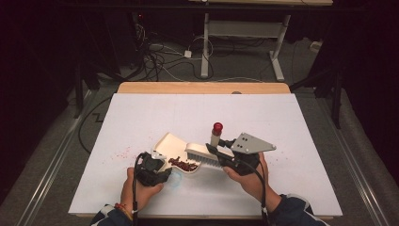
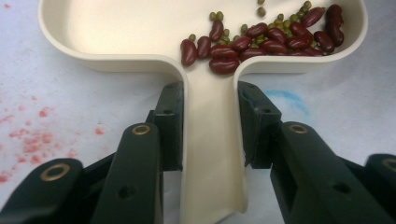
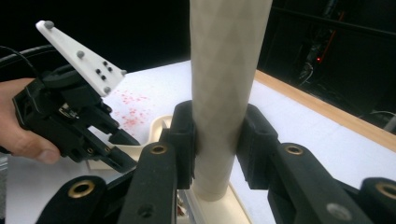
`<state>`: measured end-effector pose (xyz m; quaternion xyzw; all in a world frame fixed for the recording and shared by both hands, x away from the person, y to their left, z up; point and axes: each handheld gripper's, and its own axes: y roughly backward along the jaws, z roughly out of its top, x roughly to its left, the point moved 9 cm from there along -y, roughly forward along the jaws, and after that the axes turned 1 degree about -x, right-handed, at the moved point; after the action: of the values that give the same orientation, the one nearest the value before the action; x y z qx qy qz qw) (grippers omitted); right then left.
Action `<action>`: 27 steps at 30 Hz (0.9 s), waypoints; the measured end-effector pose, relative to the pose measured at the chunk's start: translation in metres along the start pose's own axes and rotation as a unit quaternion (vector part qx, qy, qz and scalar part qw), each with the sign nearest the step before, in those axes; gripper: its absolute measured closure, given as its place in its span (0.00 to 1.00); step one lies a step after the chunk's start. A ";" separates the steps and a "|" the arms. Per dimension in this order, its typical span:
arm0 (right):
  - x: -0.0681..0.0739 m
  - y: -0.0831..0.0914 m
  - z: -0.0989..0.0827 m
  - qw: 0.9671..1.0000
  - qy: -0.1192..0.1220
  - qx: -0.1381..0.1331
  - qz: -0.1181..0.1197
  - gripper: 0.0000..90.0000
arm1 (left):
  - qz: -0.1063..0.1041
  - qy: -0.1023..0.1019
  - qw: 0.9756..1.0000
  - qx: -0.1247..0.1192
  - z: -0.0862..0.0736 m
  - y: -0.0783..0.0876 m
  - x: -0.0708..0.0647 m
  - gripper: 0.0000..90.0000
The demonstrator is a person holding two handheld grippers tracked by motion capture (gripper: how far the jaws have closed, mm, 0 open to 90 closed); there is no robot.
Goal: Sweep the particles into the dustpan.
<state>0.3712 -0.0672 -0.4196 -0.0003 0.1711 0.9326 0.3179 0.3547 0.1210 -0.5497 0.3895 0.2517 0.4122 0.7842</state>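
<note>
1. Your left gripper [image 2: 205,126] has its jaws clamped on the dustpan's handle [image 2: 212,154], pinning the cream dustpan [image 1: 175,147] flat on the white table [image 1: 291,141] so that it cannot slide under the sweep.
2. Your right gripper [image 3: 217,140] is closed tight around the brush's handle [image 3: 224,84], which stands upright in that grip, red cap [image 1: 217,127] on top. That keeps the bristles [image 1: 203,154] down at the pan's mouth.
3. The red beans [image 2: 261,39] and small green ones lie heaped in the pan's corner nearest the handle; pink specks [image 1: 121,153] lie on the table just to the left.
</note>
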 end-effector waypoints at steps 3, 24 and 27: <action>-0.006 0.003 -0.001 1.000 -0.003 0.004 0.000 0.78 | 0.009 0.003 1.000 -0.005 0.000 0.000 0.004 0.71; -0.051 0.052 -0.017 0.999 -0.013 0.032 -0.012 0.78 | 0.027 0.021 0.999 -0.015 0.000 0.004 0.026 0.71; -0.056 0.058 -0.021 0.999 -0.015 0.041 -0.013 0.78 | 0.030 0.026 0.999 -0.016 -0.001 0.005 0.030 0.71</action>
<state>0.3794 -0.1504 -0.4152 0.0245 0.2046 0.9204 0.3323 0.3680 0.1482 -0.5487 0.3733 0.2539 0.4495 0.7708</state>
